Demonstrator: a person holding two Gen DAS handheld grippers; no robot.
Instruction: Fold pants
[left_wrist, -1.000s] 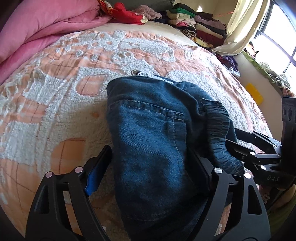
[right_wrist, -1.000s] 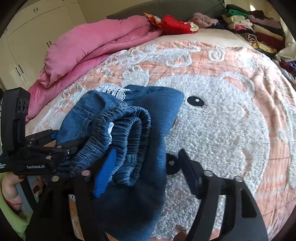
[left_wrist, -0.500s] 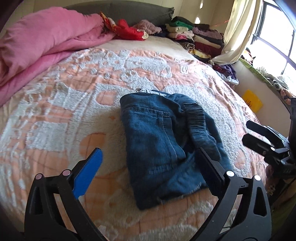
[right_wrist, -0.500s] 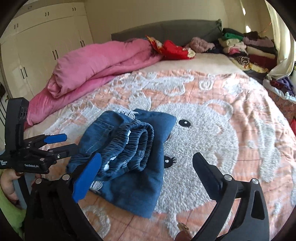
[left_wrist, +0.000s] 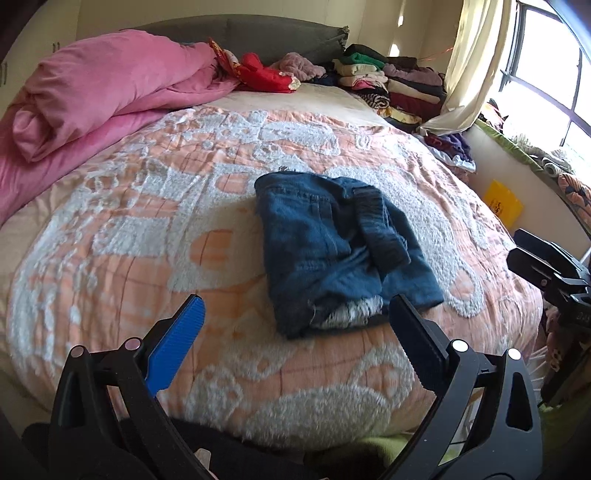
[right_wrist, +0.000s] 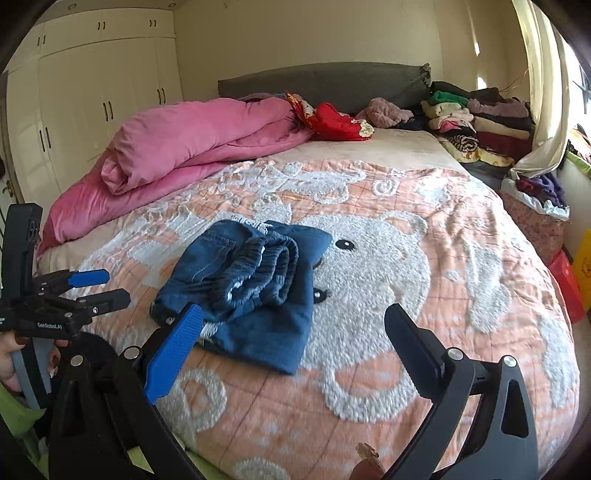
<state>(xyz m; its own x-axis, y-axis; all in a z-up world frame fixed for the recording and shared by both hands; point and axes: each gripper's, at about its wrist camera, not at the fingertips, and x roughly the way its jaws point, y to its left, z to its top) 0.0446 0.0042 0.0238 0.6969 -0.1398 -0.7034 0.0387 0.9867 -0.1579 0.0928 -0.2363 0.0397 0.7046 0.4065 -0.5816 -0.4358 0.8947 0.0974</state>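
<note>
The dark blue denim pants (left_wrist: 332, 247) lie folded into a compact bundle on the peach-and-white bear bedspread (left_wrist: 129, 236), elastic waistband on top. In the right wrist view the pants (right_wrist: 255, 288) sit left of centre, with the waistband facing the camera. My left gripper (left_wrist: 295, 317) hangs open just short of the bundle's near edge, nothing between its fingers. My right gripper (right_wrist: 295, 321) is open too, held back from the pants and touching nothing. Each gripper also shows at the edge of the other's view: the right gripper (left_wrist: 546, 266) and the left gripper (right_wrist: 92, 288).
A pink duvet (right_wrist: 192, 147) is heaped at the bed's far left. Stacks of folded clothes (right_wrist: 476, 118) and a red garment (right_wrist: 336, 122) line the grey headboard. A curtain and window ledge run along the right. A yellow bag (left_wrist: 502, 201) stands beside the bed.
Both grippers let go of the folded pants, opened wide and pulled back and upward. The bundle now rests alone on the bedspread.
</note>
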